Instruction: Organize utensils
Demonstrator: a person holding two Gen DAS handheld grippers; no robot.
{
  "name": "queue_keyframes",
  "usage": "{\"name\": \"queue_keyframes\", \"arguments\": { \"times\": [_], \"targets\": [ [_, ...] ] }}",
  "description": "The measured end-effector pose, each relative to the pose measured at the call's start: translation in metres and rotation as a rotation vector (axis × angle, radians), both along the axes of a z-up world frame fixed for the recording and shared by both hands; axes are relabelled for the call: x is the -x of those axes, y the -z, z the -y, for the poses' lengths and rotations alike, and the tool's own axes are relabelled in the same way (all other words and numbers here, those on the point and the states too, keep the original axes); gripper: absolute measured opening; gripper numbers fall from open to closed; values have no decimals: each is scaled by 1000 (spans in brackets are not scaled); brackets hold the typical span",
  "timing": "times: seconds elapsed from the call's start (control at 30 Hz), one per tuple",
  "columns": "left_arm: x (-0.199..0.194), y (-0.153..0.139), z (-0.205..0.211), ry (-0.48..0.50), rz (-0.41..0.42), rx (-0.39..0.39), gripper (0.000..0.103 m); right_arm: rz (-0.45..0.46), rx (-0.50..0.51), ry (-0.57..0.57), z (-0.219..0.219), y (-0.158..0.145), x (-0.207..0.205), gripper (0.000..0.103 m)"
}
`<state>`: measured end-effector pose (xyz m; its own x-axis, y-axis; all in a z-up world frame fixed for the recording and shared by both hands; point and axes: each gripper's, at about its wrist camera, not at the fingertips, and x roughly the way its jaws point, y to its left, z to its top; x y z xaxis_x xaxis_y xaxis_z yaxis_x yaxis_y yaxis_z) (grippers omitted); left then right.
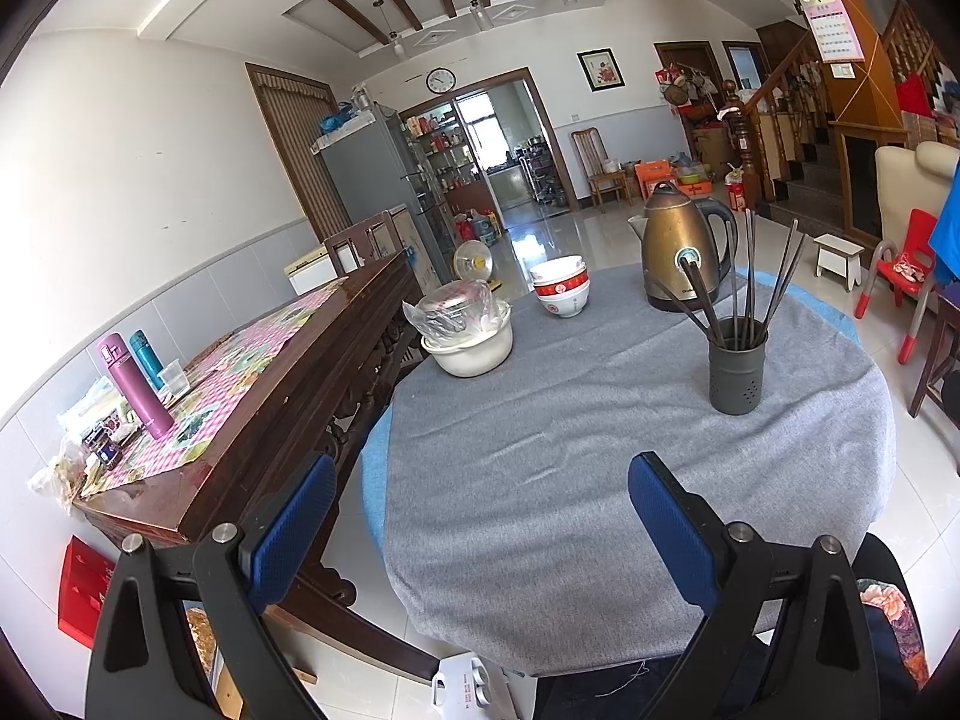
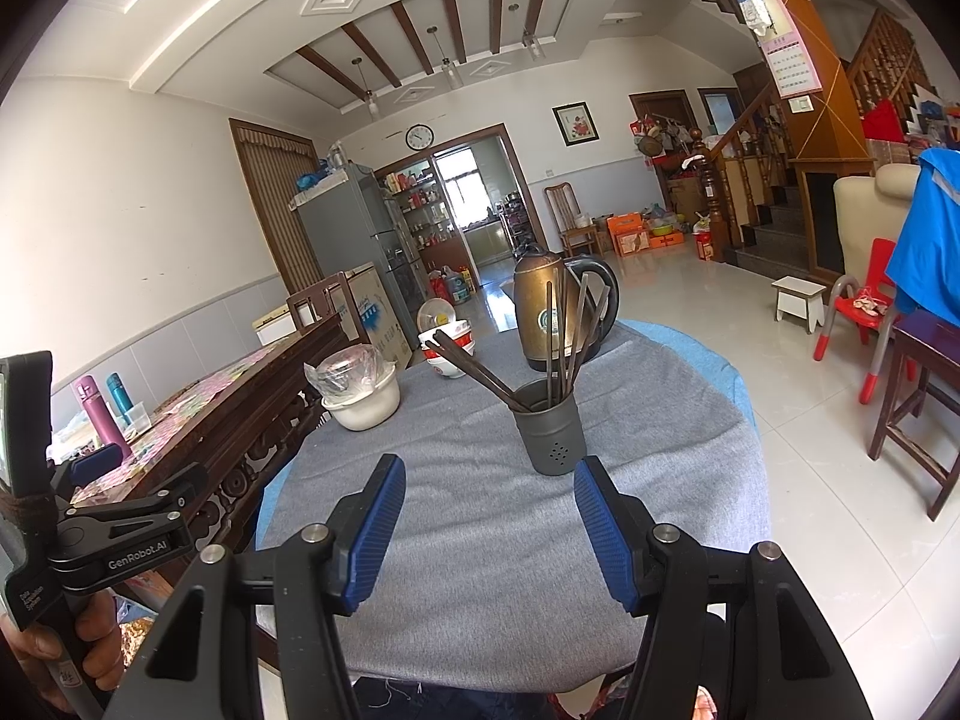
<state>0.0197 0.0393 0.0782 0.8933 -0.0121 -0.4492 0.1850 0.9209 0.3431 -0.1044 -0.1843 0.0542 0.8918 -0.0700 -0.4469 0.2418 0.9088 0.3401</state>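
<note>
A dark grey utensil holder (image 1: 738, 369) (image 2: 552, 435) stands on the round table with its grey cloth (image 1: 570, 468) (image 2: 480, 516). Several dark chopsticks (image 1: 747, 276) (image 2: 558, 339) stick up out of it, some leaning left. My left gripper (image 1: 483, 495) hovers open over the near left part of the table, with nothing between its blue pads. My right gripper (image 2: 489, 504) is open and empty too, just in front of the holder. In the right wrist view the left gripper (image 2: 102, 462) shows at the left edge, held by a hand (image 2: 66, 642).
A bronze kettle (image 1: 681, 252) (image 2: 549, 312) stands behind the holder. Stacked red-and-white bowls (image 1: 561, 288) (image 2: 447, 348) and a white pot with a plastic-wrapped container (image 1: 465, 330) (image 2: 360, 390) sit at the table's far left. A long wooden side table (image 1: 252, 384) flanks the left, chairs the right.
</note>
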Motion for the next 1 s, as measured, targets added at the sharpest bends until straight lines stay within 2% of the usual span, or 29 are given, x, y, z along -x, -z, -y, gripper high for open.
{"name": "queue_keyframes", "arguments": {
  "times": [1.0],
  "targets": [
    [-2,-1,-1,-5,-1,0,98,1,2,1,-1,2,-1,63]
  ]
}}
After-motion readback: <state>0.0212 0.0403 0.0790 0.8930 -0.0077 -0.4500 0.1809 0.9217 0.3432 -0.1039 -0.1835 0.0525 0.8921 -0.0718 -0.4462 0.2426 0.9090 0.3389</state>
